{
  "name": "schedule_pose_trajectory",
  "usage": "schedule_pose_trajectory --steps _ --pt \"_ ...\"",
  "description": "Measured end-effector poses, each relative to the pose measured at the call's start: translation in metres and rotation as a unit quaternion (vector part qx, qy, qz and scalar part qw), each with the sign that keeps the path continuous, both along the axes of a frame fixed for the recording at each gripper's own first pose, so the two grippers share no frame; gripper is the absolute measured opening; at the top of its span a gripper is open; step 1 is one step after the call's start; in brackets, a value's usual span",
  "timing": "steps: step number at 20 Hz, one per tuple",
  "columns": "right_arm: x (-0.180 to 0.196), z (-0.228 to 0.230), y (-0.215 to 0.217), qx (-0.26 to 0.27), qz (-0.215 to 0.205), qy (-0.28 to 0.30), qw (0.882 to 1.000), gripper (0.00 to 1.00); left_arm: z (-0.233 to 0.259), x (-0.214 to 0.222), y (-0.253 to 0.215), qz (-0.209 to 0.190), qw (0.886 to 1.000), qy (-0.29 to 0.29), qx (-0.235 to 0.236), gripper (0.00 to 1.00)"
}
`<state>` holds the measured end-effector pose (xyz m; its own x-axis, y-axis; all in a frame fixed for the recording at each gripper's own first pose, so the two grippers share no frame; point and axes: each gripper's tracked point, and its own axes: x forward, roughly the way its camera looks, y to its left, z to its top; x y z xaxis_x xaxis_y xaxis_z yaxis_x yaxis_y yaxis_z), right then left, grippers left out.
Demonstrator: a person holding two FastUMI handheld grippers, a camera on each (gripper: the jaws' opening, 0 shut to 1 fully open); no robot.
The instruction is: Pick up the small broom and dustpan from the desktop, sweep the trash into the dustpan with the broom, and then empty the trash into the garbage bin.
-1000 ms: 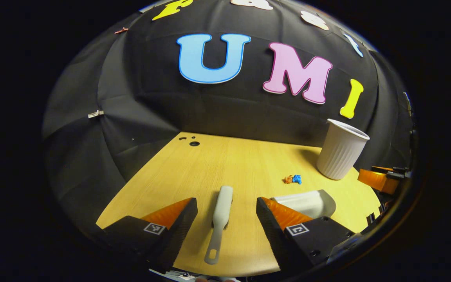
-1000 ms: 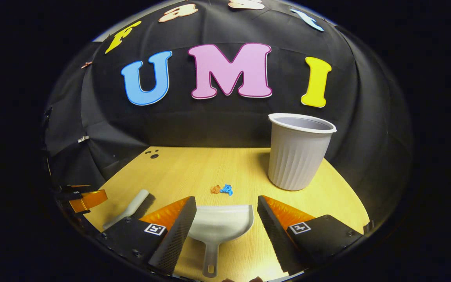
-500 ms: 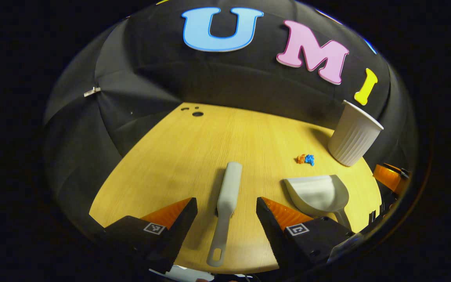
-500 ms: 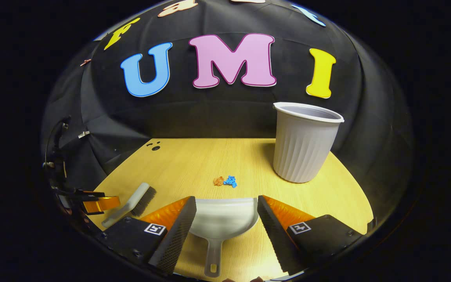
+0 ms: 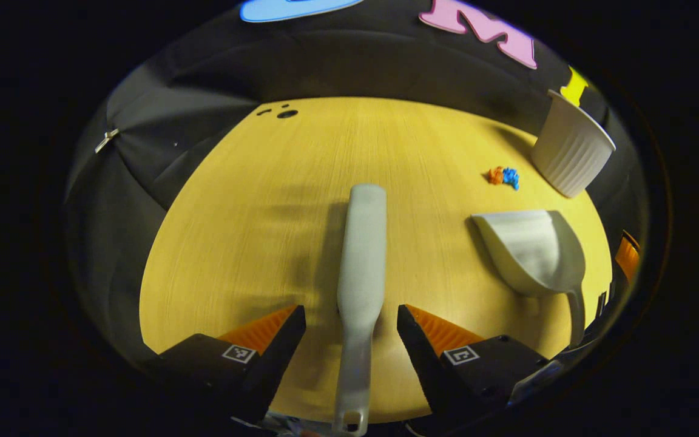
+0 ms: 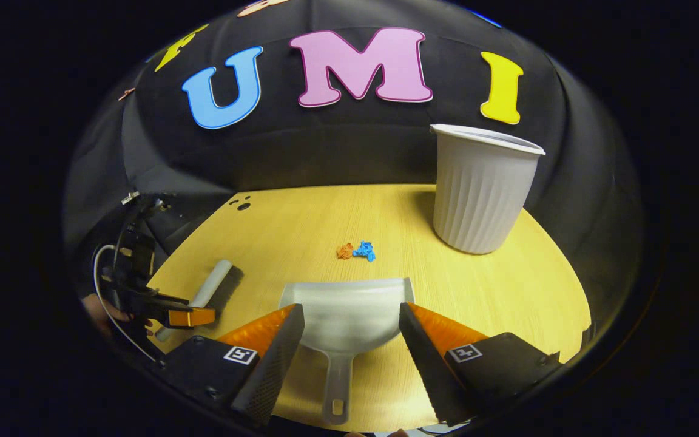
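A small grey broom [image 5: 359, 267] lies lengthwise on the wooden desktop [image 5: 252, 200], its handle running back between the fingers of my open left gripper [image 5: 351, 320], which hovers just above it. The grey dustpan [image 6: 347, 309] lies flat with its mouth facing away, and its handle passes between the fingers of my open right gripper [image 6: 351, 320]. Orange and blue scraps of trash [image 6: 356, 250] sit just beyond the dustpan's mouth. The dustpan [image 5: 534, 249] and trash [image 5: 503, 176] also appear to the right in the left gripper view. The broom [image 6: 211, 285] lies at the left in the right gripper view, with the left gripper [image 6: 189, 315] over its handle.
A white ribbed garbage bin [image 6: 482, 185] stands upright at the back right of the desktop, also seen as the bin [image 5: 571, 150] in the left gripper view. Small holes [image 5: 286, 113] mark the desktop's far left corner. Black cloth surrounds the table.
Both grippers have come down and tilted toward the desktop. The broom and the dustpan now reach farther in between the open fingers; neither thing has moved.
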<state>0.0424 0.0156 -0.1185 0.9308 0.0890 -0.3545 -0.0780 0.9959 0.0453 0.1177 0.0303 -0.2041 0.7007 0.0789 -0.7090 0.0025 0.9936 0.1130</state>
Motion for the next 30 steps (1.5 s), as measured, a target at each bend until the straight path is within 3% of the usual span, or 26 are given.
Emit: schedule_pose_trajectory --steps 6,8,11,16,20,30 --pt "-0.001 -0.024 -0.007 -0.005 0.002 0.048 0.999 0.99 -0.012 0.012 0.0 0.009 1.0 0.028 -0.004 0.91" --pt "0.003 -0.029 -0.007 0.008 0.004 0.062 0.998 0.99 -0.012 0.013 -0.003 0.015 0.999 0.028 -0.006 0.81" --pt "0.003 -0.032 -0.005 0.026 0.006 0.079 0.997 0.99 -0.012 0.015 -0.008 0.007 1.0 0.026 -0.002 0.46" --pt "0.002 -0.037 0.001 0.013 0.025 0.099 0.995 0.99 -0.013 0.016 -0.009 0.004 1.0 0.013 0.002 0.31" --pt "-0.013 -0.046 0.006 0.015 0.032 0.126 0.991 0.99 -0.013 0.01 -0.008 0.012 1.0 0.001 -0.022 0.24" --pt "-0.019 -0.086 0.012 -0.018 -0.007 0.202 0.979 0.99 0.024 -0.029 -0.001 -0.02 0.998 -0.044 -0.048 0.28"
